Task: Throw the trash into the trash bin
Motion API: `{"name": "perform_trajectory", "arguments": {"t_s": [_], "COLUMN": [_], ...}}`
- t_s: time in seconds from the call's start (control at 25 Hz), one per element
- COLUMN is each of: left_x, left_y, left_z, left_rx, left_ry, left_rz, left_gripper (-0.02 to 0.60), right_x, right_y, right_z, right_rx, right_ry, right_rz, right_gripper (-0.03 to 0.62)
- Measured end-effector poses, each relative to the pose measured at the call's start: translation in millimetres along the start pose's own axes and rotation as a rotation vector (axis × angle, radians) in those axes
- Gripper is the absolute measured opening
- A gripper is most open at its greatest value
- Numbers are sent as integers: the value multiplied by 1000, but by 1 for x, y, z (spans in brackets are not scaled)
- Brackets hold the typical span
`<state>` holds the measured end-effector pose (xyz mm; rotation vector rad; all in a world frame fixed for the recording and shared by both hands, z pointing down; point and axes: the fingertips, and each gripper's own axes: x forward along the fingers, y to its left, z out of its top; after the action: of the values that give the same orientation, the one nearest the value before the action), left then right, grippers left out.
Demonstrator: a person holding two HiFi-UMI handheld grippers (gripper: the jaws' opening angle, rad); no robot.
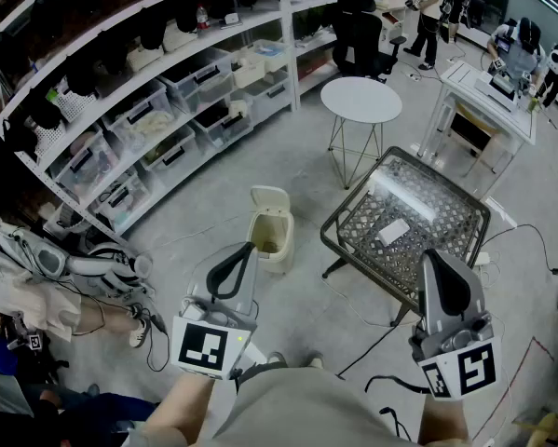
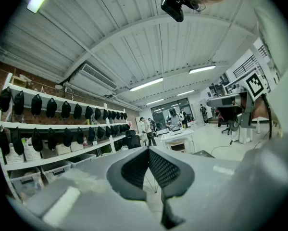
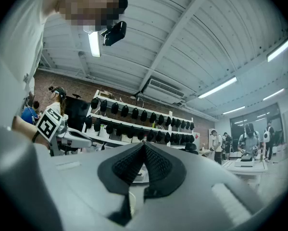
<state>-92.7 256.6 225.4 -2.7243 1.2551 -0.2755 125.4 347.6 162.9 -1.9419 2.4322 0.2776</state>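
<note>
A cream trash bin [image 1: 271,229] stands on the floor with its lid up, just ahead of my left gripper [image 1: 244,249]. To its right, a white flat scrap [image 1: 393,231] lies on a black wire-mesh table [image 1: 353,240]. My right gripper [image 1: 435,255] hovers over that table's near edge, close to the scrap. In the left gripper view the left gripper [image 2: 148,150] has its pads together and nothing between them. The right gripper view shows the right gripper [image 3: 144,145] likewise shut and empty. Both point roughly level into the room.
Long shelves [image 1: 167,110] with plastic boxes and black caps run along the left. A round white table [image 1: 360,101] stands beyond the bin, with a black office chair [image 1: 358,40] behind it. A white desk [image 1: 483,96] and people are at the back right. Cables [image 1: 390,380] lie by my feet.
</note>
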Motion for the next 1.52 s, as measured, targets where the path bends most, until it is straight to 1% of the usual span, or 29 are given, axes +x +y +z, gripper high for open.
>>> {"name": "perform_trajectory", "arguments": {"t_s": [0.12,0.32,0.52,0.64,0.68,0.72,0.76,0.88,1.12,1.28,1.52], "left_x": [6,7,9,10,10,10,9,9,10,10,17], "left_y": [0,-3,-9,-13,-14,-14,-15,-17,-24,-15,10], "left_z": [3,2,4,7,9,10,11,13,17,14,1], "left_rx": [2,14,20,25,24,23,23,29,36,27,16], "left_ry": [-5,1,5,3,2,2,1,-3,-2,7,22], "left_rz": [7,10,10,7,6,5,4,7,17,42,70], "left_gripper": [2,2,2,2,2,2,2,2,3,3,2], "right_x": [0,-1,-6,-10,-11,-12,-13,-16,-16,-6,23], "right_y": [-5,-9,-14,-22,-23,-24,-24,-25,-27,-27,-20], "right_z": [4,-4,-3,0,2,4,6,6,-4,-9,-20], "right_rx": [2,32,41,48,53,60,65,62,68,68,62], "right_ry": [-17,-14,-26,-50,-59,-66,-72,-76,-49,-36,-14], "right_rz": [3,0,-2,-40,-48,-49,-48,-43,-28,-12,14], "right_gripper": [3,3,3,5,68,204,239,255,259,260,261]}}
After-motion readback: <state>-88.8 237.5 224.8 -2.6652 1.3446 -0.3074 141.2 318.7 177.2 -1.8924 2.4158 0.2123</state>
